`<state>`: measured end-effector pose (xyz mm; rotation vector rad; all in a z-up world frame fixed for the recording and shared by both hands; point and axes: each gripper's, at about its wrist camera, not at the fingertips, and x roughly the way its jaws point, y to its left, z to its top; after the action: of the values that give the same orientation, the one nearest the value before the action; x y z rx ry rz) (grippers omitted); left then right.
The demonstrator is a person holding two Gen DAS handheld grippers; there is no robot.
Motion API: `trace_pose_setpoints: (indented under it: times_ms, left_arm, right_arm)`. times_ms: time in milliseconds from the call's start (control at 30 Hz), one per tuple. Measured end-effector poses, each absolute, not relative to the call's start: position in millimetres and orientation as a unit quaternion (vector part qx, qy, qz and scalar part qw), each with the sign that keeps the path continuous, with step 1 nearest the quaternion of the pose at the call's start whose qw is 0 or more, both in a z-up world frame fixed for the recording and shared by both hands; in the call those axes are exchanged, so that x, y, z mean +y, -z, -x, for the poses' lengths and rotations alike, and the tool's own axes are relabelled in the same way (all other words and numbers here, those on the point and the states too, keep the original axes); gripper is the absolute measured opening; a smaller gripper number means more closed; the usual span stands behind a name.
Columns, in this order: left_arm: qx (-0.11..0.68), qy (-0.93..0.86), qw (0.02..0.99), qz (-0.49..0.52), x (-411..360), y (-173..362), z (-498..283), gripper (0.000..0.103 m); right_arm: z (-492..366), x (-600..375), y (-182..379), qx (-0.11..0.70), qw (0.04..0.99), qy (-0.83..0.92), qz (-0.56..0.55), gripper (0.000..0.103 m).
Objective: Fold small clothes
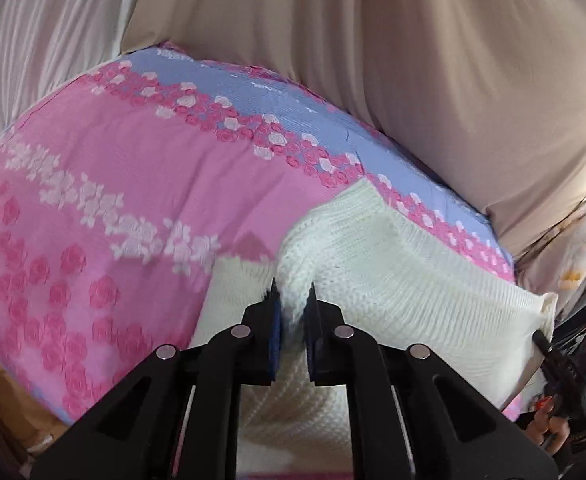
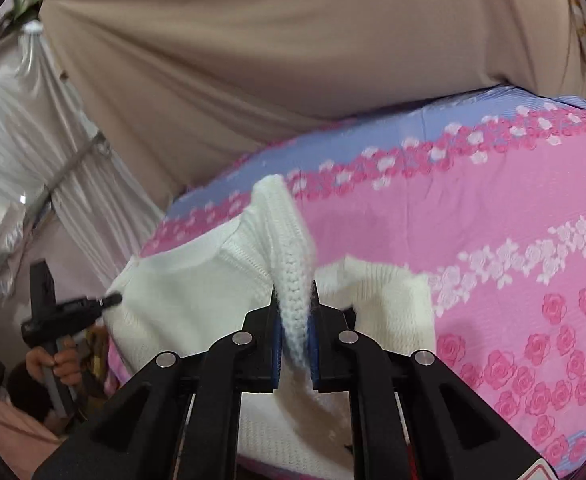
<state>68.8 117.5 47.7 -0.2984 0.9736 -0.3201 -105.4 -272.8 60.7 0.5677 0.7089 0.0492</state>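
1. Left gripper: jaws nearly closed, pinching fold of white knit sweater.
2. Right gripper: jaws nearly closed, clamped on ribbed sweater edge.
3. Sweater: lifted at both pinches, rest draped on pink floral bedsheet, toward 5 o'clock in left wrist view.
4. Beige curtain at 12 o'clock.
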Motion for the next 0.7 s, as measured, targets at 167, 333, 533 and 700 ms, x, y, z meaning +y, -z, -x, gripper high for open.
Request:
trace_pose_setpoints:
  times_ms: [167,333,533,700]
  left_arm:
    - [0.559,0.106,0.821,0.043,66,45,-116,0.012]
    - [0.534,0.084,0.841,0.025,69,27,-75,0.027]
    - [0.544,0.139,0.827,0.036,48,7,-25,0.039]
    - [0.596,0.121,0.794,0.009,31,60,-26,0.038]
  right_arm:
    - [32,-318,8,0.400,0.859,0.046,-0.315,0.010]
    - [26,-323,70,0.463,0.809,0.116,-0.342,0.020]
    - [73,-257,-1,0.438,0.860,0.080,-0.251,0.027]
    - [45,-137,49,0.543,0.813,-0.078,-0.194,0.020]
